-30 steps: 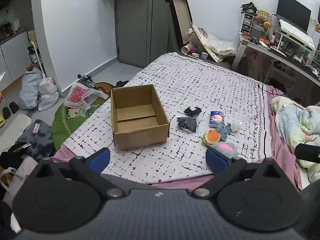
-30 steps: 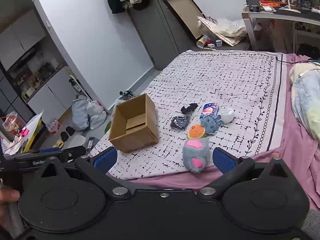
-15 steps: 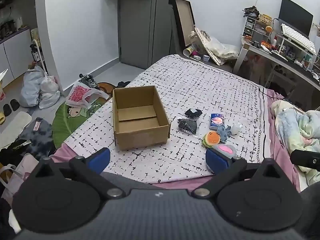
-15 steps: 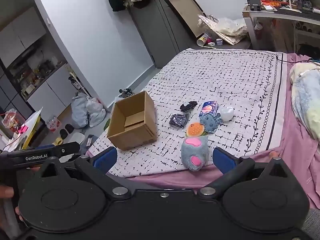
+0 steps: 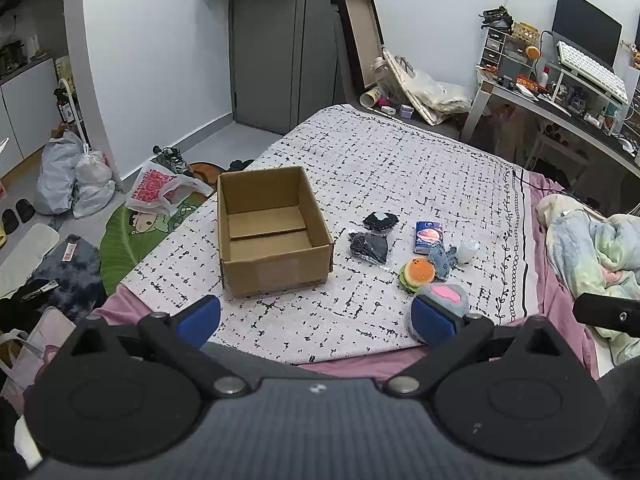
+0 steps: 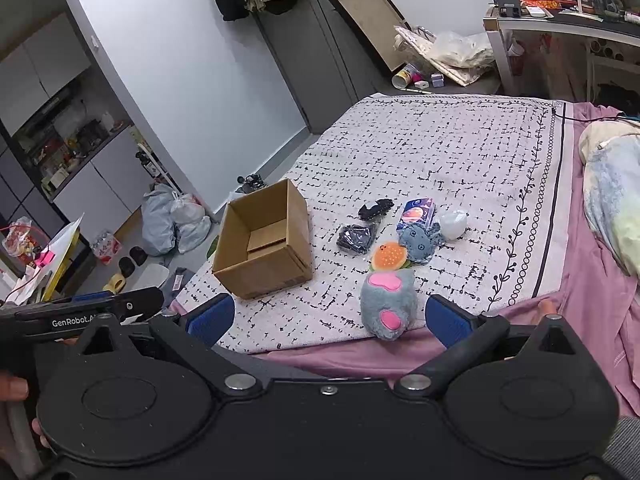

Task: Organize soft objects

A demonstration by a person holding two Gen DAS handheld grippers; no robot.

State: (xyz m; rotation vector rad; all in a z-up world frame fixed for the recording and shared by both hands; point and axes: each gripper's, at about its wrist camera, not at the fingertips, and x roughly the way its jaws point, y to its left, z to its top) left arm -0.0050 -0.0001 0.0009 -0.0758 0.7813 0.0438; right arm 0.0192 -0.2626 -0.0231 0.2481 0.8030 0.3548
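We held both grippers back from the bed's edge, jaws spread wide and holding nothing — the left gripper (image 5: pixel 316 318) faced the open cardboard box (image 5: pixel 272 236), the right gripper (image 6: pixel 328 316) faced the grey plush toy (image 6: pixel 387 302). That toy lay at the blanket's (image 6: pixel 460 152) near edge, touching the orange burger toy (image 6: pixel 389 257). Beyond sat a blue plush (image 6: pixel 420 242), two black bundles (image 6: pixel 357 238) and a small blue pack (image 6: pixel 416 213) — all outside the box.
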